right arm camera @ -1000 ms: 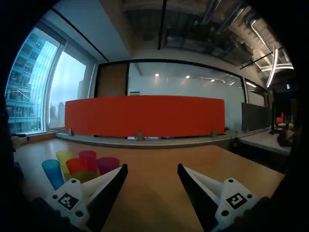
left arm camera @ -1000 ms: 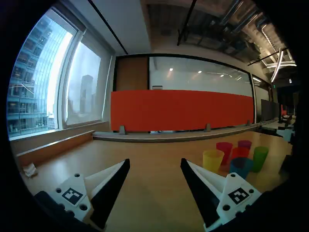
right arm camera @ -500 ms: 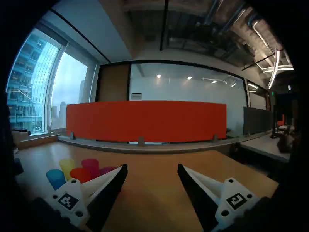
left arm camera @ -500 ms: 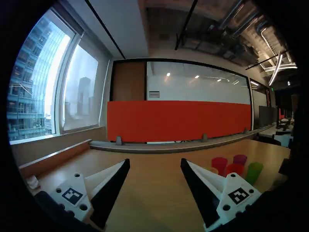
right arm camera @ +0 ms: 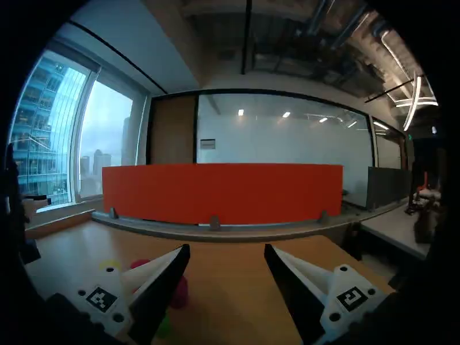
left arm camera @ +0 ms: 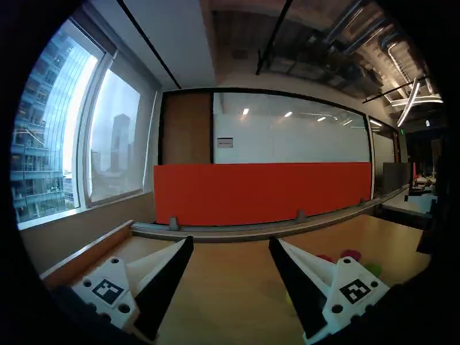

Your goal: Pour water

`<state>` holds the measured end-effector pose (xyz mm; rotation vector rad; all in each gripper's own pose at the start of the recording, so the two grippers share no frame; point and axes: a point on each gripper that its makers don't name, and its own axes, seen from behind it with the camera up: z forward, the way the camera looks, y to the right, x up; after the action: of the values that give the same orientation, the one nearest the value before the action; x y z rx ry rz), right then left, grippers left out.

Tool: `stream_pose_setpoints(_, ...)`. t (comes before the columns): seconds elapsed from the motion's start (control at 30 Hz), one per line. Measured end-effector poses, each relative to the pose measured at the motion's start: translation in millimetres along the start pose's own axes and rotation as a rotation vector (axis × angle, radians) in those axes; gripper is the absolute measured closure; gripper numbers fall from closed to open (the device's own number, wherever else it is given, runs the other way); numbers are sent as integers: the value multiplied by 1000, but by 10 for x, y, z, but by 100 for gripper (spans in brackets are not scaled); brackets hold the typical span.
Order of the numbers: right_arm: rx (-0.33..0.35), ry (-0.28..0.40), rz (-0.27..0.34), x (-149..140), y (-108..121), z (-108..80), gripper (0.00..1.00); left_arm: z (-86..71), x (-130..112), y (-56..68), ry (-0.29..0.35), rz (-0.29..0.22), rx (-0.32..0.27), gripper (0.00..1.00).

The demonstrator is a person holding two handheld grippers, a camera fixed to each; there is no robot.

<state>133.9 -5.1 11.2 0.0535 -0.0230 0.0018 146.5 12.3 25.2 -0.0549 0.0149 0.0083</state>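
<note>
Several coloured plastic cups stand clustered on the wooden table [left arm camera: 230,287]. In the left gripper view their rims peek out beside the right finger: a purple cup [left arm camera: 350,254], a green cup [left arm camera: 374,268] and a red cup [left arm camera: 325,259]. In the right gripper view a magenta cup [right arm camera: 179,290] and a yellow cup [right arm camera: 108,265] show behind the left finger. My left gripper [left arm camera: 230,253] is open and holds nothing. My right gripper [right arm camera: 226,259] is open too, with only table between its fingers.
An orange divider panel [left arm camera: 259,192] runs along the table's far edge on a grey rail. Large windows [left arm camera: 52,144] line the left side, above a wooden sill. Another desk [right arm camera: 397,224] stands to the right.
Both views have tilted upward and dropped lower over the table. The cups have slid down in both pictures and are now mostly hidden behind the fingers.
</note>
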Motion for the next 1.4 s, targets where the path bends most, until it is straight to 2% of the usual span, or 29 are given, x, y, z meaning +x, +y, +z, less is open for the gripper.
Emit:
stream_pose_setpoints(0.17, 9, 6, -5, 289, -14, 3, 0, 52, 205, 10, -15, 8, -8, 2)
stream_pose_setpoints(0.33, 17, 13, -14, 530, -11, 21, 0, 103, 385, 66, -24, -11, -43, 2)
stream_pose_setpoints(0.57, 47, -17, -15, 525, -55, 18, 0, 116, 392, 171, -49, -16, -97, 2)
stream_pose_setpoints(0.77, 135, -25, -29, 527, -203, -25, 0, 91, 388, 398, -59, -29, -197, 2)
stream_pose_setpoints(0.97, 253, -24, -43, 550, -430, -91, 0, 35, 418, 633, -72, -45, -309, 2)
stream_pose_setpoints(1.17, 354, -20, -47, 616, -641, -185, 0, -45, 483, 812, -71, -46, -389, 2)
stream_pose_setpoints(1.4, 415, -26, -40, 643, -751, -217, 0, -116, 431, 956, -88, -70, -465, 2)
